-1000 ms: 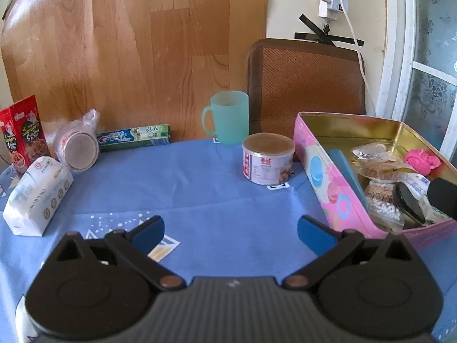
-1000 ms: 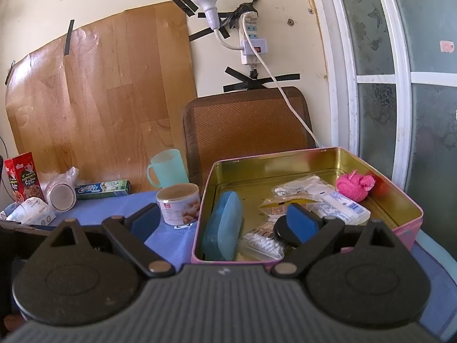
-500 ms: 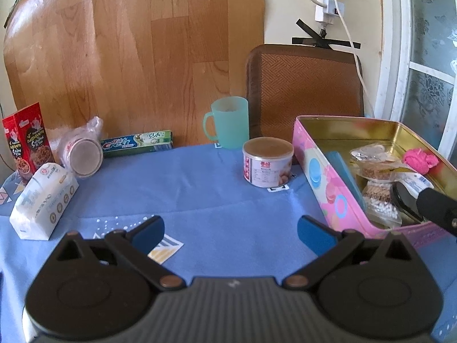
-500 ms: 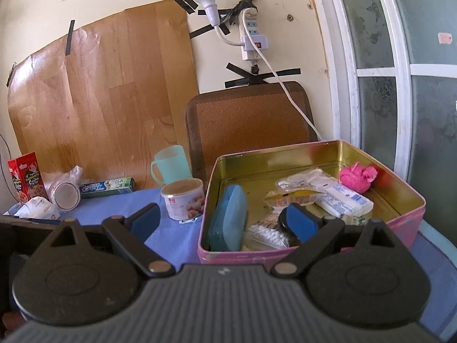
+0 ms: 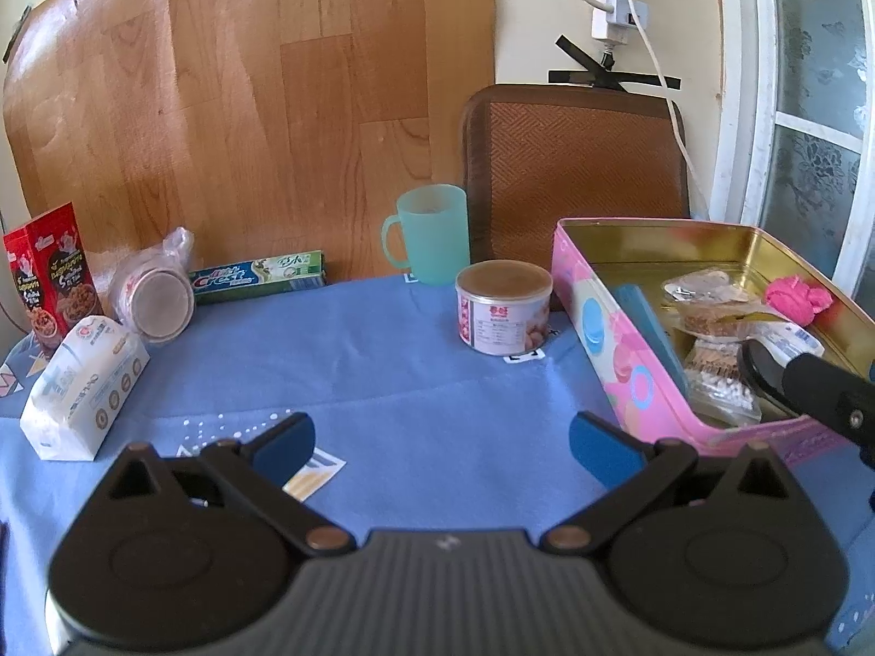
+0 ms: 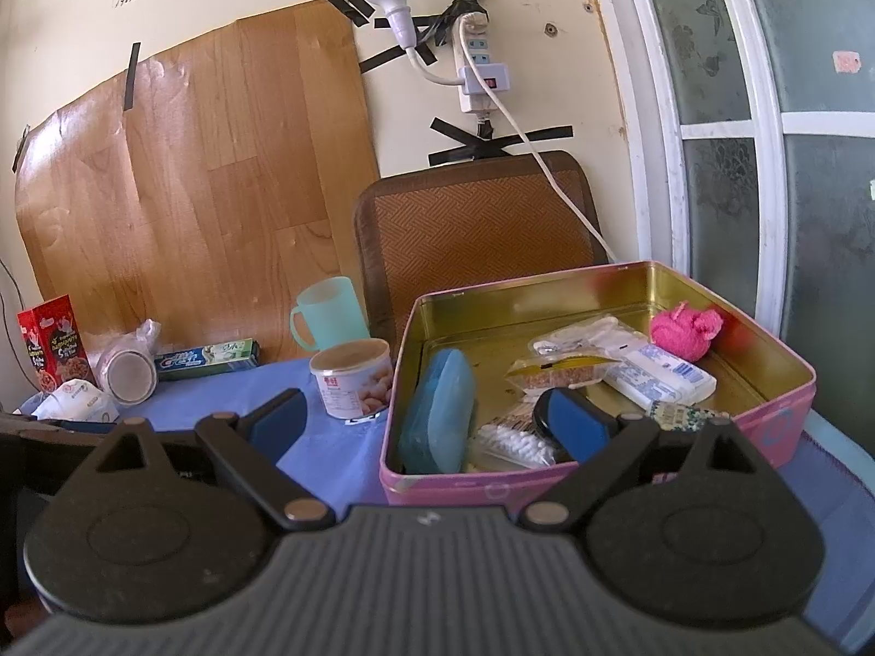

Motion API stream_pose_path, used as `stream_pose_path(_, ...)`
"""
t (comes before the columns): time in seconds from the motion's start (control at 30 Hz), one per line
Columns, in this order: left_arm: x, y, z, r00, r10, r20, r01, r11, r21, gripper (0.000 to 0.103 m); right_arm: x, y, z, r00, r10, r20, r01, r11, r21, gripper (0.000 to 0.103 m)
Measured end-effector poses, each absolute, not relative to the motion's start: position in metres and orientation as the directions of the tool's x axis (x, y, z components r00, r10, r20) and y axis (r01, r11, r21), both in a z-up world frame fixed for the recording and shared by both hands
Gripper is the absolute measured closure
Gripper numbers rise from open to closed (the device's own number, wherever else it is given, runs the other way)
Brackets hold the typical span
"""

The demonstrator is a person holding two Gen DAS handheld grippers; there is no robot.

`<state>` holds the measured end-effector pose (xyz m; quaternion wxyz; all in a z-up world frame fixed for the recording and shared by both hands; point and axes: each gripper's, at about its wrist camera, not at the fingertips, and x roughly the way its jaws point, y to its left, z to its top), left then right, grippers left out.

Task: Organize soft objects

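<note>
My right finger blocks part of the black round item (image 6: 538, 410) in the tin (image 6: 787, 410); the left view's right edge crops the tin's corner.

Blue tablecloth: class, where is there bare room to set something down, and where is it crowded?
Bare: the blue tablecloth between the tissue pack and the can. Crowded: the pink tin and the back-left corner around the red box.

The right gripper (image 6: 429, 418) hangs with jaws spread wide above the near wall of the pink tin (image 6: 787, 415). Inside, a blue sponge (image 6: 437, 410) leans at nine o'clock; a pink cloth (image 6: 683, 331) sits at two o'clock.
</note>
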<state>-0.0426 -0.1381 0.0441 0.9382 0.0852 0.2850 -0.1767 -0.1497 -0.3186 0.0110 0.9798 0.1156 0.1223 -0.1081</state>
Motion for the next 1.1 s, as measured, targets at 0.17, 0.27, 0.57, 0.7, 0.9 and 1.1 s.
stream_pose_path(0.17, -0.044, -0.141, 0.044, 0.767, -0.294, -0.570, 0.395, 0.917, 0.059, 0.000, -0.151, -0.320, 0.011, 0.946, -0.185, -0.266, 0.244, 0.947, 0.208, 0.006)
stream_pose_path(0.27, -0.047, -0.143, 0.045, 0.764, -0.301, -0.571, 0.405, 0.912, 0.061, 0.000, -0.151, -0.321, 0.010, 0.946, -0.185, -0.266, 0.245, 0.946, 0.213, 0.006)
stream_pose_path(0.57, -0.052, -0.150, 0.045, 0.736, -0.327, -0.593, 0.444, 0.894, 0.059, 0.000, -0.155, -0.324, 0.010, 0.945, -0.191, -0.265, 0.252, 0.942, 0.222, 0.006)
stream_pose_path(0.7, -0.054, -0.154, 0.045, 0.728, -0.336, -0.597, 0.459, 0.886, 0.061, 0.000, -0.157, -0.327, 0.009, 0.944, -0.200, -0.264, 0.262, 0.938, 0.226, 0.006)
stream_pose_path(0.9, -0.056, -0.163, 0.043, 0.719, -0.344, -0.604, 0.478, 0.875, 0.071, 0.000, -0.159, -0.333, 0.006, 0.940, -0.209, -0.269, 0.276, 0.930, 0.243, 0.006)
stream_pose_path(1.1, -0.056, -0.174, 0.043, 0.721, -0.342, -0.603, 0.490, 0.866, 0.095, 0.000, -0.162, -0.336, 0.005, 0.943, -0.205, -0.262, 0.273, 0.928, 0.255, 0.006)
